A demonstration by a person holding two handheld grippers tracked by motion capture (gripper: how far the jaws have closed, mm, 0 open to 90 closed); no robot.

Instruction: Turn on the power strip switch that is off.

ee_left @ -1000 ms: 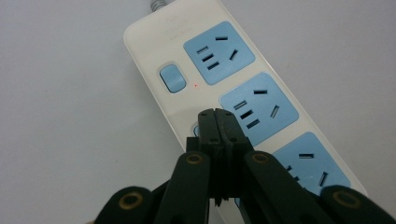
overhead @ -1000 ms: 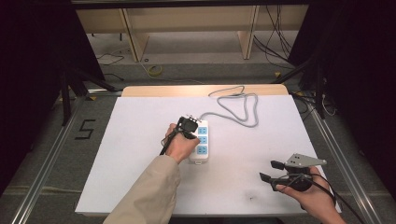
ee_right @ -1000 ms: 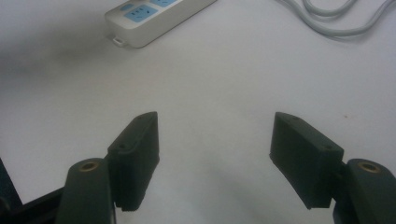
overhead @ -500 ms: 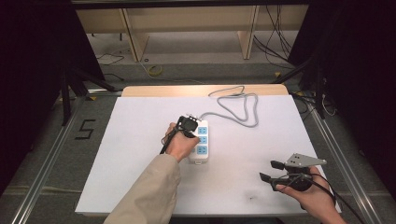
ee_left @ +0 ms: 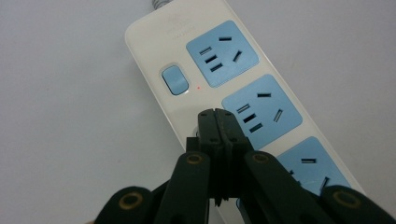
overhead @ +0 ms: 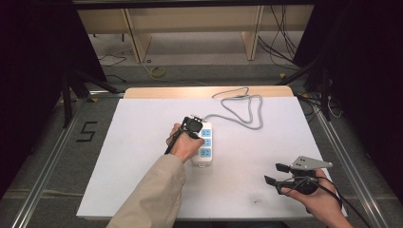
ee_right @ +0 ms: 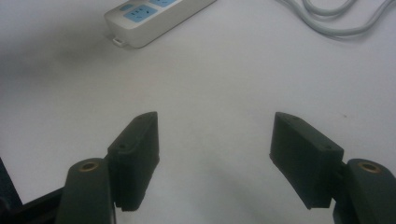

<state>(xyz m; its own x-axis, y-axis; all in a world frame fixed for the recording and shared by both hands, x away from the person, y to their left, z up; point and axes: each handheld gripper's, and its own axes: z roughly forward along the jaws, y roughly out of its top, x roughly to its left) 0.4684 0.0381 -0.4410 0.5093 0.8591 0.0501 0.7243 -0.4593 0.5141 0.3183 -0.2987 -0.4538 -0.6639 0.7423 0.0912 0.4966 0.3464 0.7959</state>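
Your left gripper (ee_left: 218, 119), jaws clenched together, bears on the power strip (overhead: 204, 142) at table centre, beside its switch (ee_left: 174, 80); pressing looks under way, outcome unclear. Your right gripper (overhead: 280, 173) idles released at five o'clock.

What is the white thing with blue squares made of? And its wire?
The power strip looks like hard, smooth plastic: glossy cream shell, matte blue socket faces. Its cable seems rubbery grey plastic, since it bends in soft loops.
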